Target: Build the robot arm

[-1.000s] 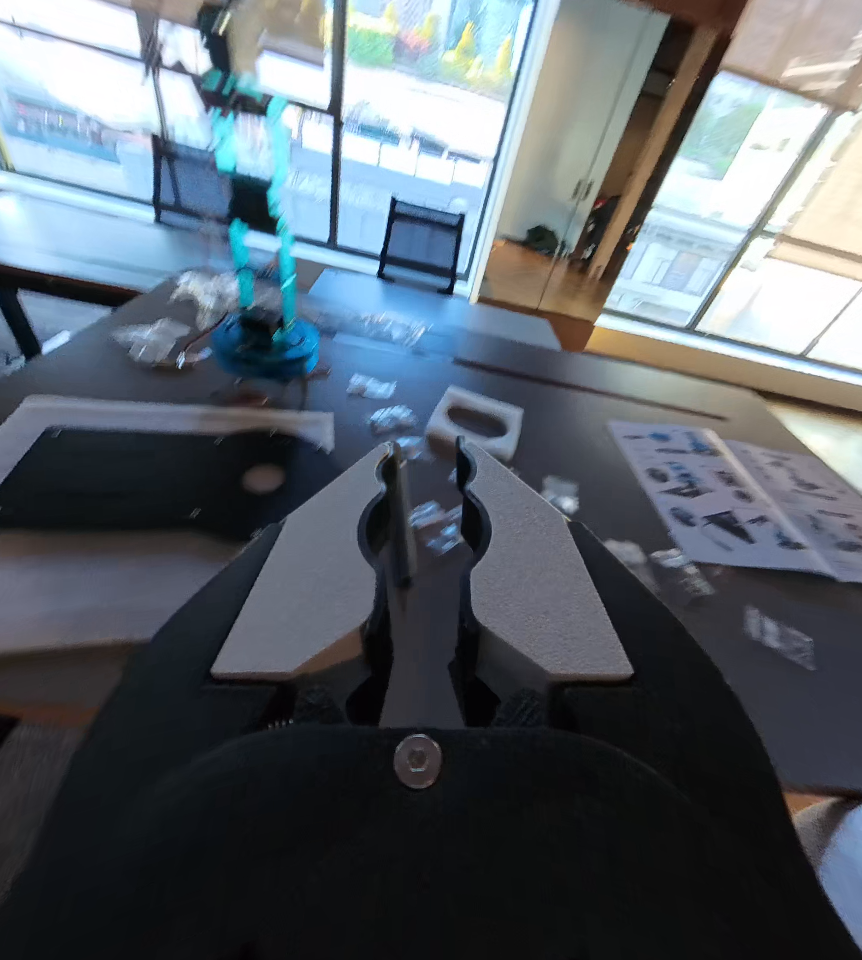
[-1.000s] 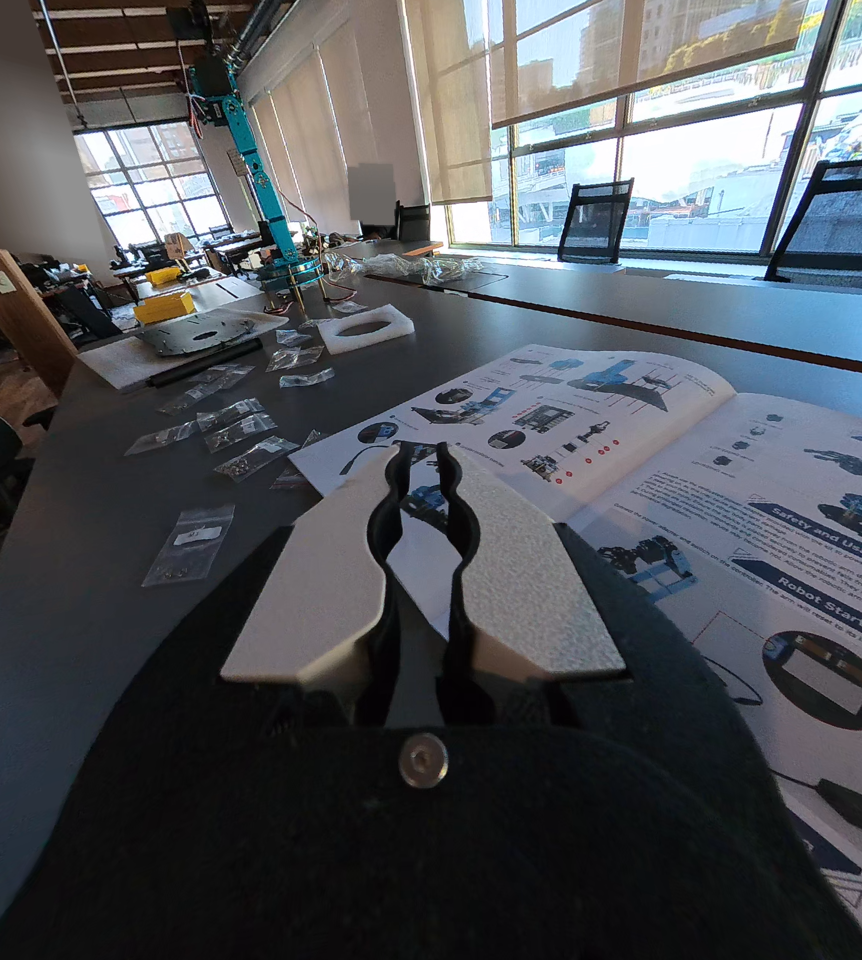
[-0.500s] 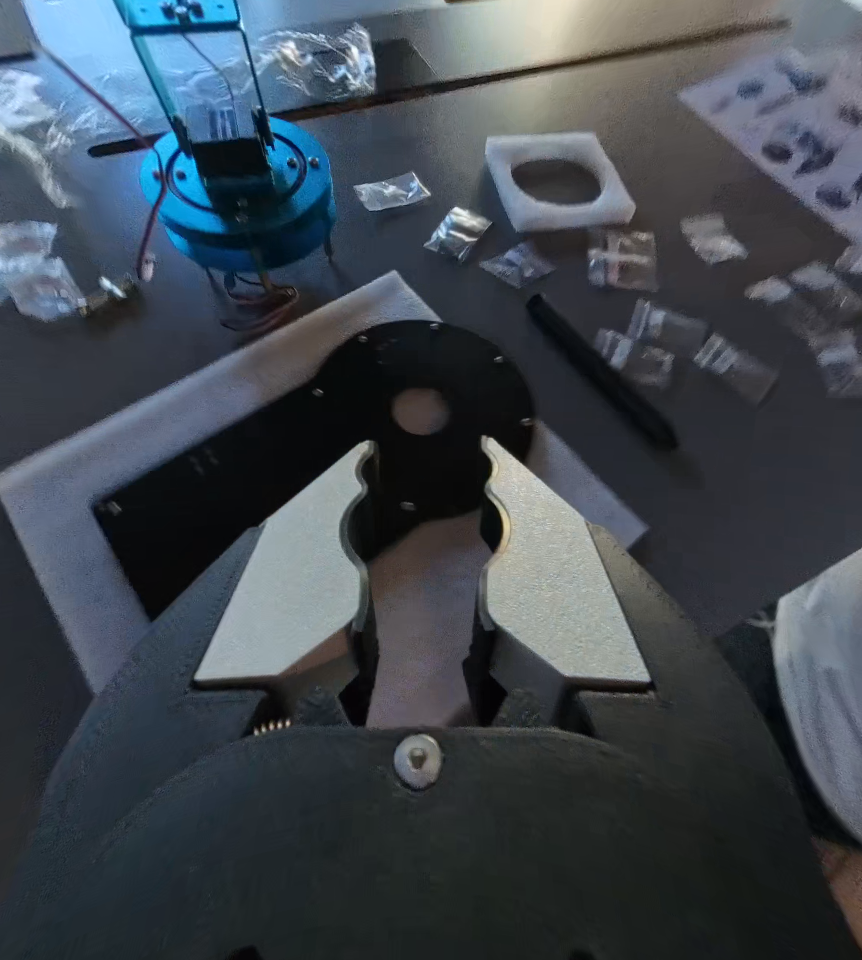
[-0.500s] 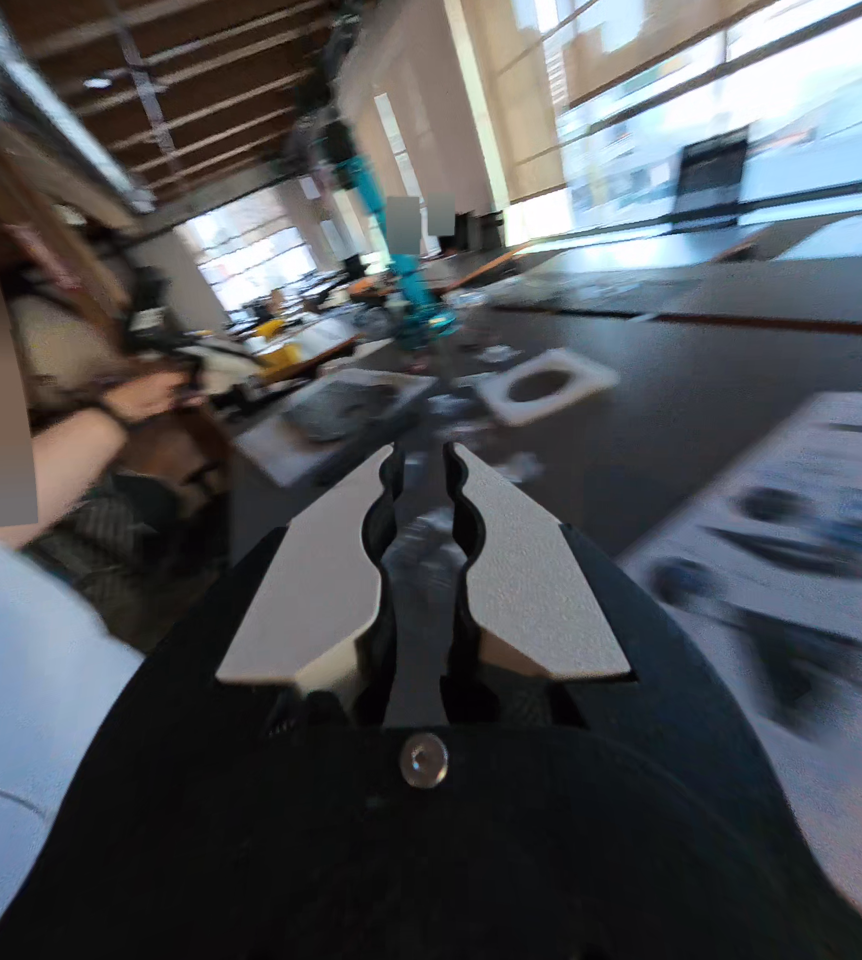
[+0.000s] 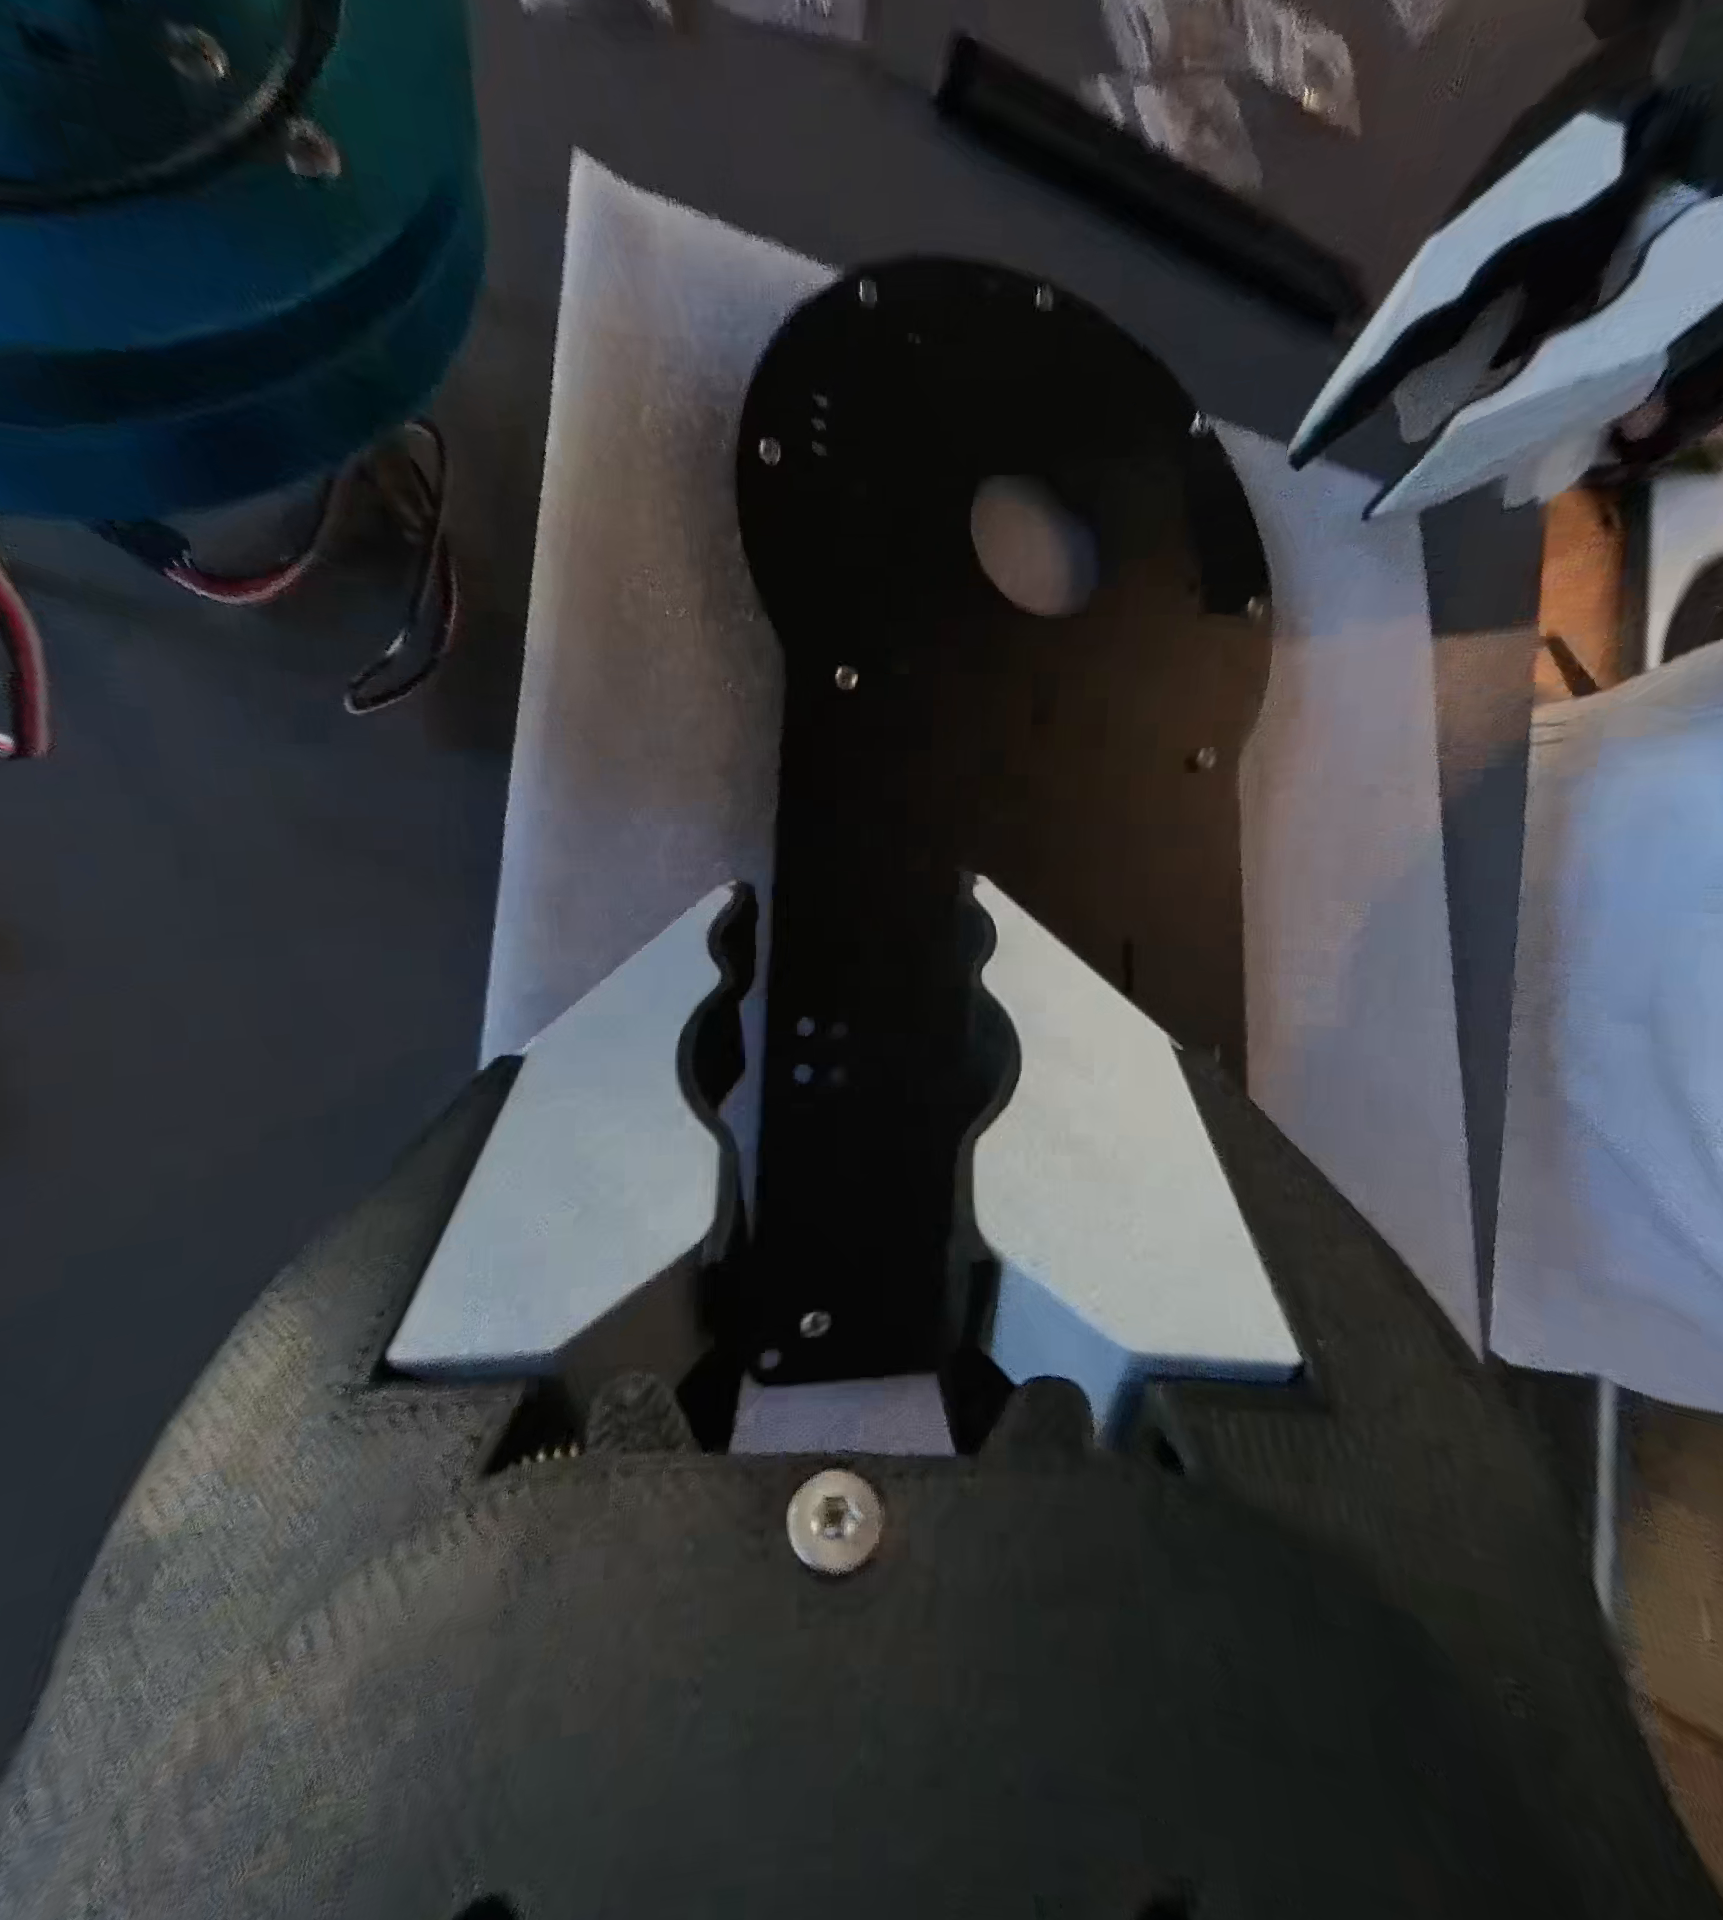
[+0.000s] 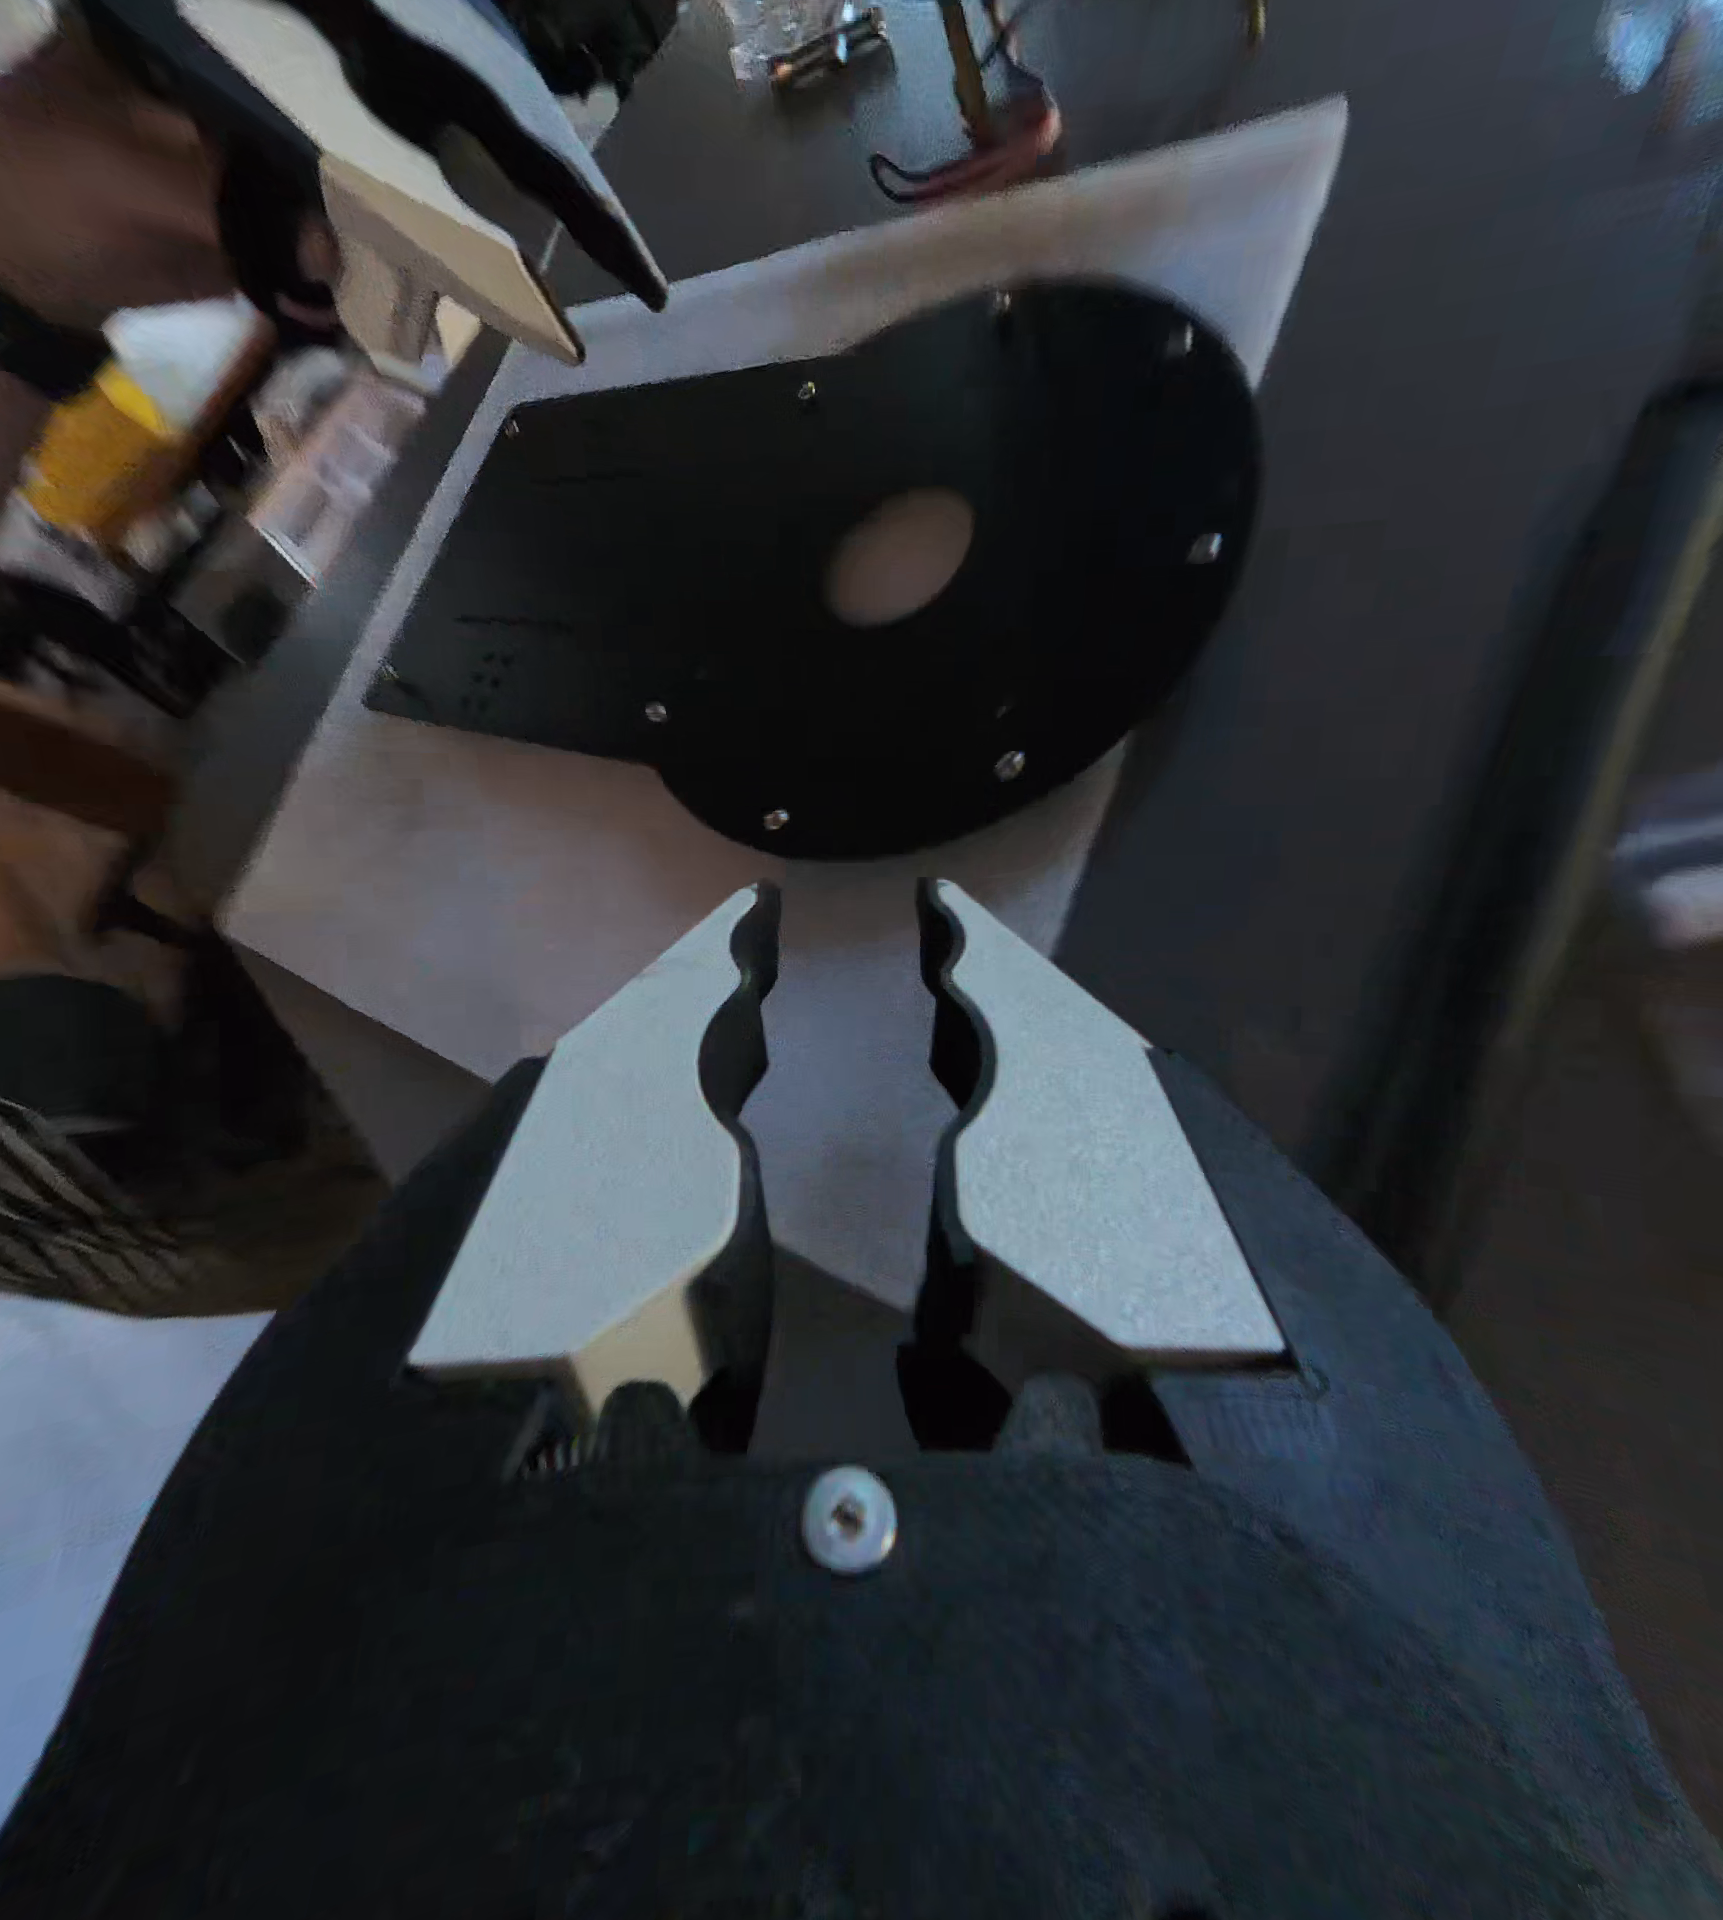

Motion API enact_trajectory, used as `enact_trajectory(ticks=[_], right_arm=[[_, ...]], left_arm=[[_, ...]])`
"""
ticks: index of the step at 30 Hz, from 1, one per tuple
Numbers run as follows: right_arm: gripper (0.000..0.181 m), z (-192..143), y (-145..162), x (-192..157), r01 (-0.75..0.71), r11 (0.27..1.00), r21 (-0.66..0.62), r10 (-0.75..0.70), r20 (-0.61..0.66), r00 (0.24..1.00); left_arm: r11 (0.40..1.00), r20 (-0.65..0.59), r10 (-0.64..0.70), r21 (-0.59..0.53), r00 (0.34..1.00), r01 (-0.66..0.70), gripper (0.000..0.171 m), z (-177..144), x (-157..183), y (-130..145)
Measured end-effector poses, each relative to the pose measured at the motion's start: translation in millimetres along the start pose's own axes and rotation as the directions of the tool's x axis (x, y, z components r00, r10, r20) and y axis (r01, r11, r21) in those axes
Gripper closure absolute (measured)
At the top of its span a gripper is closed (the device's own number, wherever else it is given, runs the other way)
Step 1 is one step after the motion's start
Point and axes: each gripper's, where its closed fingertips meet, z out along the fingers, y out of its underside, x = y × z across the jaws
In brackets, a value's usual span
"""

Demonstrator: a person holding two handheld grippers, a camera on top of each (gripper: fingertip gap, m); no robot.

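A black keyhole-shaped plate [image 5: 940,436] with a round hole lies flat in a white foam sheet [image 5: 628,520]. My left gripper [image 5: 859,888] is open, pointing down, its fingers astride the plate's narrow end. I cannot tell whether they touch it. My right gripper [image 6: 846,886] is open and empty over the foam [image 6: 483,914], just short of the plate's round end [image 6: 732,520]. Each gripper shows in the other's view: the right one [image 5: 1335,486] at the upper right, the left one [image 6: 613,327] at the upper left.
A blue round base [image 5: 161,260] with red and black wires [image 5: 5,644] stands on the dark table left of the foam. A black bar [image 5: 1148,197] and small clear bags [image 5: 1200,104] lie beyond it. A person's white garment [image 5: 1667,987] is at the right. Across from one pair of fingers to the other is roughly 20 cm.
Both grippers swung from looking across the room to pointing down at the plate. The left came down over its narrow end. The right jaws opened wider.
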Motion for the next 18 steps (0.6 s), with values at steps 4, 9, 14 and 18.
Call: enact_trajectory(ticks=[4, 9, 14, 18], right_arm=[[0.163, 0.0, -3.5, -3.1, -0.390, 0.913, 0.120, 0.381, 0.089, 0.920], [0.170, 13.0, -1.9, 15.1, -0.531, 0.835, 0.145, 0.534, 0.020, 0.845], [0.164, 19.6, -6.8, 15.5, -0.629, 0.762, 0.151, 0.632, 0.032, 0.774], [0.164, 20.8, -8.6, 17.2, -0.672, 0.727, 0.142, 0.674, 0.044, 0.738]], left_arm=[[0.998, -0.141, -0.005, -0.059, 0.990, -0.003, 0.133, 0.4, -7.0, 9.7], [0.989, -0.301, -0.102, -0.134, 0.948, 0.064, 0.143, -3.5, -6.8, 17.5], [0.979, -0.336, -0.104, -0.201, 0.936, 0.037, 0.144, -3.1, -9.4, 27.8], [0.970, -0.378, -0.121, -0.243, 0.918, 0.028, 0.149, -0.2, -7.5, 33.6]])
